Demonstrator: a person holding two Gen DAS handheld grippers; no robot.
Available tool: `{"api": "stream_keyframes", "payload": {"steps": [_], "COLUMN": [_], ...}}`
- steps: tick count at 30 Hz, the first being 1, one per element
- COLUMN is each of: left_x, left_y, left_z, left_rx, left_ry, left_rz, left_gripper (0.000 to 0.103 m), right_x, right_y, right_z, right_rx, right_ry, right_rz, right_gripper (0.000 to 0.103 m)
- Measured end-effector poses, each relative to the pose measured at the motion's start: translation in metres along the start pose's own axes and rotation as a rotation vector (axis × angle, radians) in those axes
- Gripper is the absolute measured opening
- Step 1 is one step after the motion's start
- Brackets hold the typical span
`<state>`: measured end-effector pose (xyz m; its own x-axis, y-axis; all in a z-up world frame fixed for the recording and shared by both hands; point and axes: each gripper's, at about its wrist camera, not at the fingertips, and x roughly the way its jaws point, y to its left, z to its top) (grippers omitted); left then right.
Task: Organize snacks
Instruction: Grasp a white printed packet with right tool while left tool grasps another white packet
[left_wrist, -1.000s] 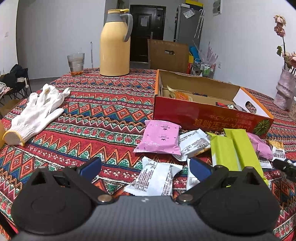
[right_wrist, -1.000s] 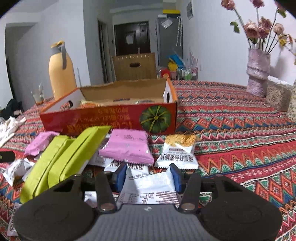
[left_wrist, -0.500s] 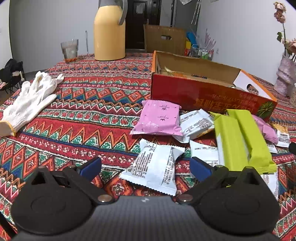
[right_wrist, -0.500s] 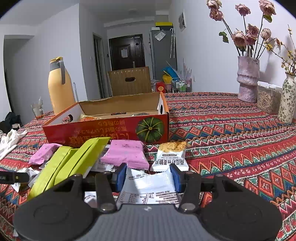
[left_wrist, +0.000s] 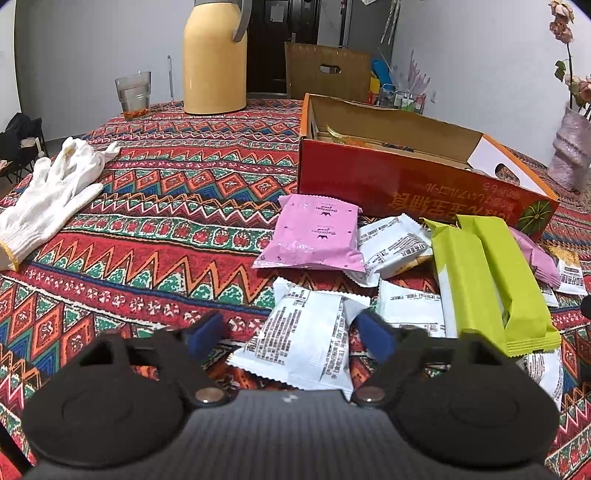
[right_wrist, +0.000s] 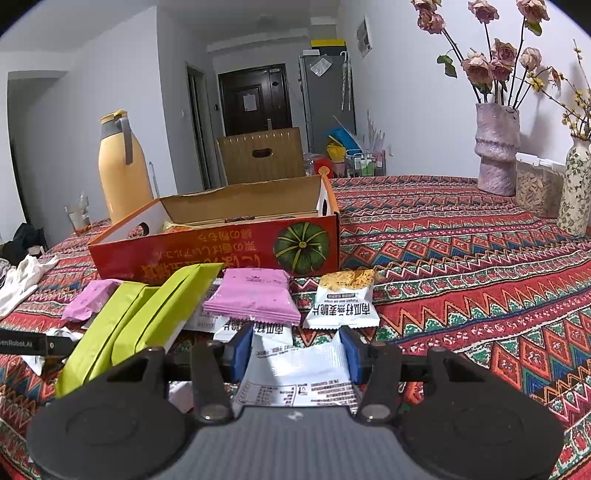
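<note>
Patterned cloth covers the table (left_wrist: 155, 229), where the left tool (left_wrist: 291, 338) is closing around a white snack packet (left_wrist: 306, 343) at six o'clock, not yet pinching, while the right tool (right_wrist: 293, 350) clamps another white packet (right_wrist: 295, 376), presumably bound for the box (right_wrist: 221, 254) at twelve o'clock.

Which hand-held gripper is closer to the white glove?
Left. The left hand-held gripper sits near the white fabric glove on that side; the right hand-held gripper is past the snack pile, farther from it.

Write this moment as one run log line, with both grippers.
left gripper: closing around white packet | right gripper: holds white snack packet | box: open
</note>
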<state>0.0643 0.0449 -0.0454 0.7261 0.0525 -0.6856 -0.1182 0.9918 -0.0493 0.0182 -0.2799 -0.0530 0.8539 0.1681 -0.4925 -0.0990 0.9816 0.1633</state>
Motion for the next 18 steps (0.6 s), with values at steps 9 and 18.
{"api": "stream_keyframes", "payload": {"steps": [9, 18], "left_x": [-0.010, -0.023], "left_y": [-0.001, -0.002], "left_z": [-0.001, 0.004], "left_rx": [0.005, 0.013], "left_ry": [-0.025, -0.065], "left_rz": [-0.034, -0.040], "left_gripper": [0.045, 0.045], "right_x": [-0.004, -0.011], "right_y": [0.002, 0.006], "right_z": [-0.001, 0.001], "right_rx": [-0.006, -0.017], "right_ry": [-0.001, -0.015], "right_rz": [0.000, 0.004], "right_gripper": [0.049, 0.049]}}
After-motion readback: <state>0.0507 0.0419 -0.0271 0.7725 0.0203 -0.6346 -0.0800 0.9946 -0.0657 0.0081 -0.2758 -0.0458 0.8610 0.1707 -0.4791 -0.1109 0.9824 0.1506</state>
